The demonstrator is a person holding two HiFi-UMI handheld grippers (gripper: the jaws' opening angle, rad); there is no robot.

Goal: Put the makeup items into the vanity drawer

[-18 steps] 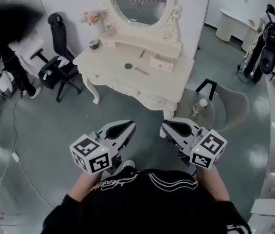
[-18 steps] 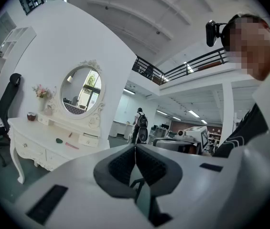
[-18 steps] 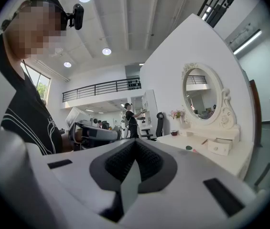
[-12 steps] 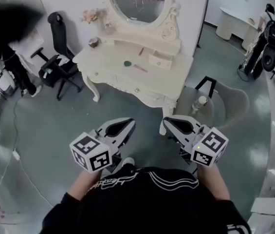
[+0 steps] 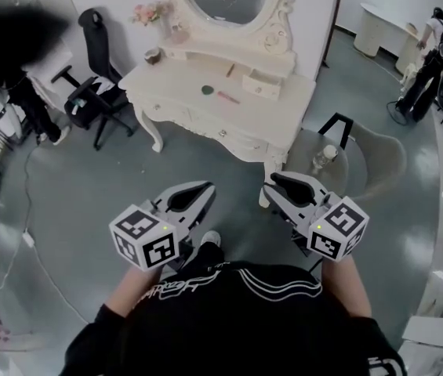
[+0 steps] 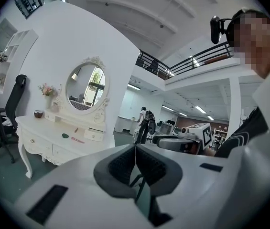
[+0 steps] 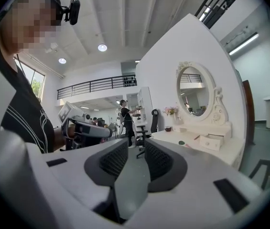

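Observation:
The white vanity (image 5: 284, 124) stands across the floor ahead of me, well beyond both grippers. On its top lie a round green item (image 5: 208, 89) and a pink stick-like item (image 5: 228, 98). A small drawer (image 5: 262, 88) under the mirror shelf stands slightly pulled out. A thin item (image 5: 230, 70) lies on the shelf above. My left gripper (image 5: 203, 188) is held low before my body, its pads (image 6: 125, 163) pressed together on nothing. My right gripper (image 5: 272, 180) is beside it, its pads (image 7: 115, 159) apart with nothing between them. The vanity (image 6: 39, 130) and drawer (image 7: 212, 142) show in both gripper views.
A black office chair (image 5: 96, 61) stands left of the vanity. To its right are a round glass table (image 5: 307, 151) with a bottle (image 5: 324, 158) and a clear chair (image 5: 382, 159). A person (image 5: 433, 57) stands at the back right. Cables (image 5: 29, 233) run over the floor at left.
Both grippers have risen slightly in the head view, and the vanity has shifted up the picture. The person at the back right has moved.

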